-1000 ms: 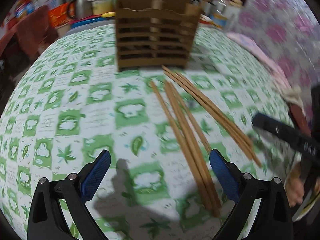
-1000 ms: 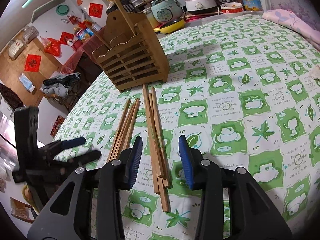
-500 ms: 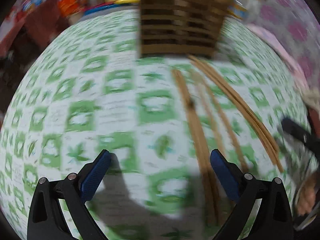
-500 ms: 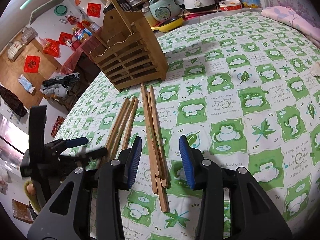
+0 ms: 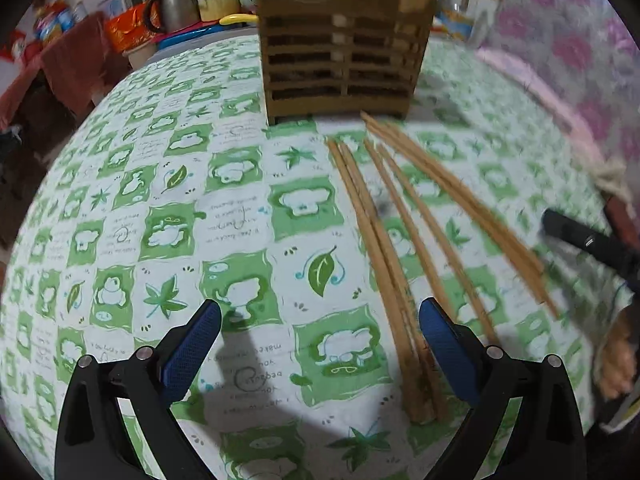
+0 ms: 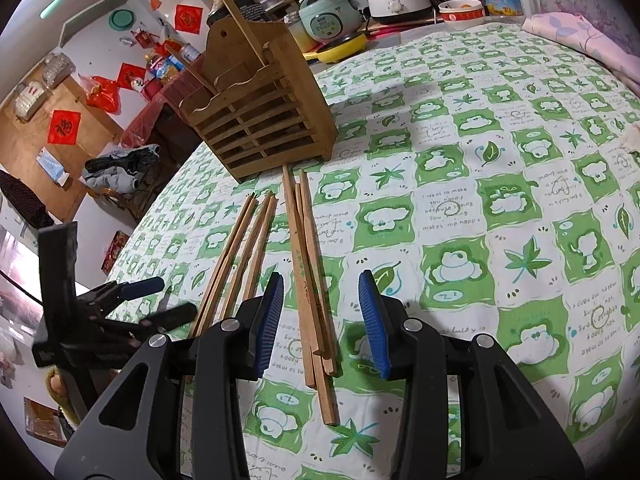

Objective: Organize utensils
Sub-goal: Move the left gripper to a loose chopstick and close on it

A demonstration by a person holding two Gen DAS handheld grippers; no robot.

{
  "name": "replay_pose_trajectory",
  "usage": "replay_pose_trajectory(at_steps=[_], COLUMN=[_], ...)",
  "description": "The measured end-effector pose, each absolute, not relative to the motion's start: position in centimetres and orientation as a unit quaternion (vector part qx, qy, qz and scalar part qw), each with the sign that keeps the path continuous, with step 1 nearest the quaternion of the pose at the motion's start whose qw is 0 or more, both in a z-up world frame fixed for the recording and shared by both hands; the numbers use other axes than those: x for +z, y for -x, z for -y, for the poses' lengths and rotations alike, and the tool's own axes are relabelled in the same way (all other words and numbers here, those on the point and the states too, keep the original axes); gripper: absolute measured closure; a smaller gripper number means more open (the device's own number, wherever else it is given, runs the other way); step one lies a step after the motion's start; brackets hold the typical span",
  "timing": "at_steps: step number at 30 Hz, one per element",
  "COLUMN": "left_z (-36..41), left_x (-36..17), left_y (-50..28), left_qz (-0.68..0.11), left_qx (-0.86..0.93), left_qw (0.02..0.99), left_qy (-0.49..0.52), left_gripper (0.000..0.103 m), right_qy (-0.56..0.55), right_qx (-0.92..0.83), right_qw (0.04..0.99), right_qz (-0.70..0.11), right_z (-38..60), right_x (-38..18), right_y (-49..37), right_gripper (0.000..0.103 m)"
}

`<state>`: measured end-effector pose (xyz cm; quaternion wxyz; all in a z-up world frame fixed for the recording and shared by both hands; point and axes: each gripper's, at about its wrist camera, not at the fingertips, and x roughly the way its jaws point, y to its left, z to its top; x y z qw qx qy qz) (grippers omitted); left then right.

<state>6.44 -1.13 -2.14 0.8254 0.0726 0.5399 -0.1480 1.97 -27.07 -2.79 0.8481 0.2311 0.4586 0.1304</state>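
Tablecloth [image 6: 520,128] print reads "I want to make you happy"; both tongs [image 5: 320,344] [image 6: 320,312] gape over chopsticks [image 6: 308,280].

tablecloth [image 6: 452,208] reads "I want to make"

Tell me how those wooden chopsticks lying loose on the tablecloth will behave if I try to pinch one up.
The chopsticks look thin and rigid, so probably stiff and light. They lie flat and bunched together on the tablecloth, so neighbours may shift or come along. The squared ends suggest they won't roll far.
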Motion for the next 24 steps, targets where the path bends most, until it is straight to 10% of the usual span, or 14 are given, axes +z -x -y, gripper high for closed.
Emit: replay_pose_trajectory(at_steps=[15,20,24], left_z=[-0.3,1.5,-0.7], left_x=[-2.5,-2.3,-1.7], left_y=[-6.9,-5.6,-4.7], left_qz=[-0.547,-0.524,-0.521], left_qx=[-0.116,-0.124,-0.127], left_qw=[0.826,0.834,0.839], left_qy=[-0.075,-0.121,-0.088], left_gripper=[0.006,0.027,0.068], right_qy=[-0.226,-0.222,-0.223], right_qx=[0.131,0.129,0.128], right_qw=[0.850,0.852,0.851], right_qz=[-0.458,-0.456,-0.457], right_z=[26.9,26.8,26.8], right_x=[-2.8,-2.8,-2.8], right_y=[-2.0,-2.0,-2.1], right_gripper=[0.062,0.062,0.062])
